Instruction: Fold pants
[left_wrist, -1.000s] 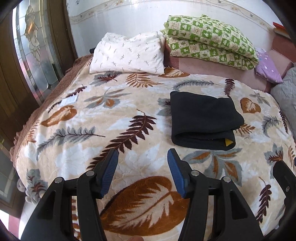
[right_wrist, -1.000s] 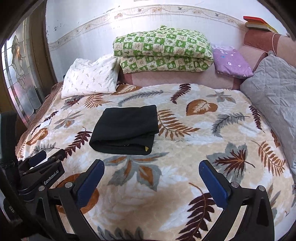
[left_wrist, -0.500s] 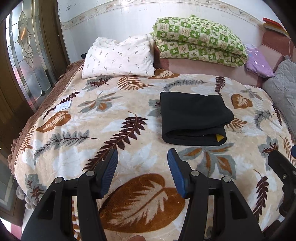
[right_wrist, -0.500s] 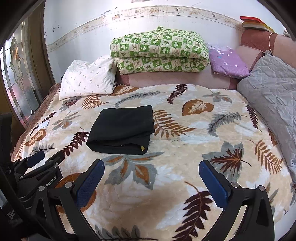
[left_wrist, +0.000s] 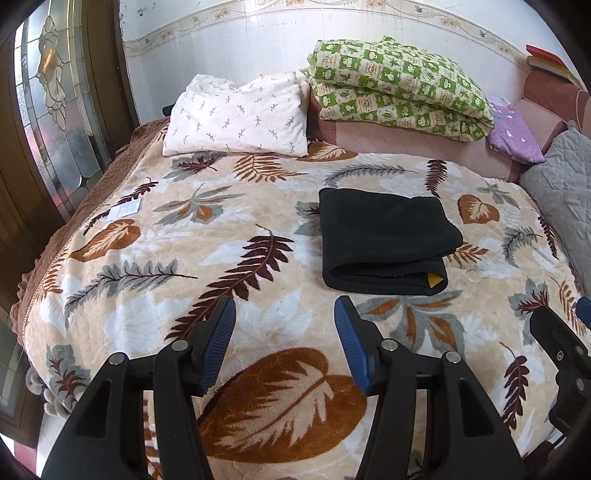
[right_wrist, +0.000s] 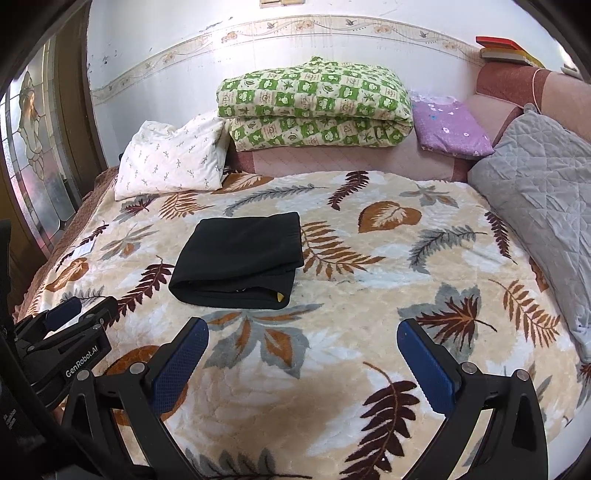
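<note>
Lying folded: one pants (left_wrist: 384, 240).

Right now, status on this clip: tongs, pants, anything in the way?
Left tongs open, empty. Right tongs open, empty. Black pants folded, lying flat on the leaf blanket. Nothing between tongs and pants.

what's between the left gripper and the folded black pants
Only bare leaf-print blanket separates the open left gripper from the pants, as the left wrist view shows.

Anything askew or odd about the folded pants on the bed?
Mostly tidy: the black pants lie folded on the leaf blanket. One oddity: a yellow tag pokes out at the near right corner.
</note>
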